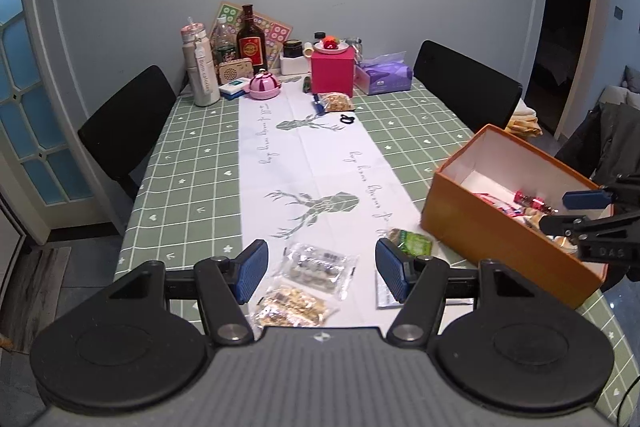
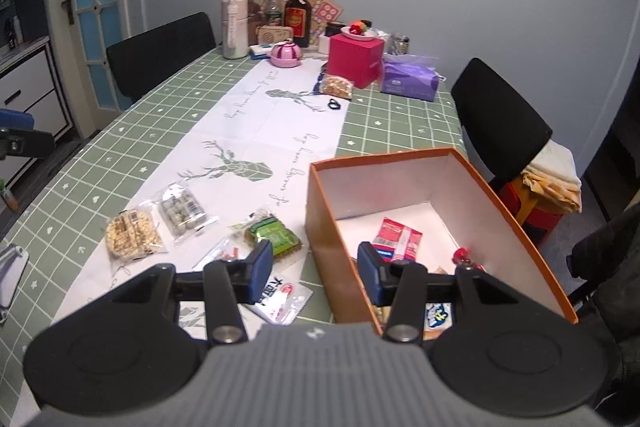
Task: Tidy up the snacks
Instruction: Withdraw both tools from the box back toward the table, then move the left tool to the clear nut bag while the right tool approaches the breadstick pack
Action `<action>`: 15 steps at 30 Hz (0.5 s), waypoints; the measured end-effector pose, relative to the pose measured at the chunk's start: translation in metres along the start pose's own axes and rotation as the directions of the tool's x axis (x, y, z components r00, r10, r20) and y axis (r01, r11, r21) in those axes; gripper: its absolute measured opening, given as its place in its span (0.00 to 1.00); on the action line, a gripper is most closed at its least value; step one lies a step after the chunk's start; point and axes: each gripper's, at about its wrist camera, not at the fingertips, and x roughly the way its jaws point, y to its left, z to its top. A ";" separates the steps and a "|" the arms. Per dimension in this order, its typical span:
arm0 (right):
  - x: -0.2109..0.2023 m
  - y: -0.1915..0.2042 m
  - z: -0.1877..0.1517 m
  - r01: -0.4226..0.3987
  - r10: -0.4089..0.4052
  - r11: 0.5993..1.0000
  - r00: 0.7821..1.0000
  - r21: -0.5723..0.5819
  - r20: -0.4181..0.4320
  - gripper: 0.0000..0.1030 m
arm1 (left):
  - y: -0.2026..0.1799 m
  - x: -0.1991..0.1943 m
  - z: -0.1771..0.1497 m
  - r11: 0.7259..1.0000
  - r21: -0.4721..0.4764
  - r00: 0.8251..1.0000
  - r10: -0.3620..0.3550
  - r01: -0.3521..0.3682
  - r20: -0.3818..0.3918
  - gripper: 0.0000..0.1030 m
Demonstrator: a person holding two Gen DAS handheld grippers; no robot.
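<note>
Two grippers are up over the table (image 1: 192,163), and I see nothing caught in either. My left gripper (image 1: 320,269) has its fingers spread wide above two clear snack packs (image 1: 320,265) on the white runner. My right gripper (image 2: 314,273) stands with its fingers parted and bare, straddling the near wall of the orange box (image 2: 320,227). That box sits at three o'clock from the left gripper, with a red packet (image 2: 398,237) and other snacks already inside. At nine o'clock from the box lies a green packet (image 2: 274,235); a nut bag (image 2: 337,85) waits at twelve, beside the pink cube (image 2: 356,59).
</note>
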 end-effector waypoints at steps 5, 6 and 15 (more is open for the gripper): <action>-0.006 0.020 0.024 -0.012 0.013 0.998 1.000 -0.053 0.006 0.46 | 0.011 0.013 -0.015 1.000 -0.027 1.000 -0.008 0.008 -0.029 0.73; -0.006 0.024 0.029 -0.016 0.017 0.998 1.000 -0.056 0.012 0.47 | 0.011 0.016 -0.017 1.000 -0.022 0.999 -0.005 0.004 -0.033 0.73; 0.036 0.054 0.023 -0.096 0.096 0.991 0.995 -0.088 -0.010 0.56 | 0.011 0.068 -0.034 0.999 -0.051 0.997 -0.019 0.015 -0.079 0.75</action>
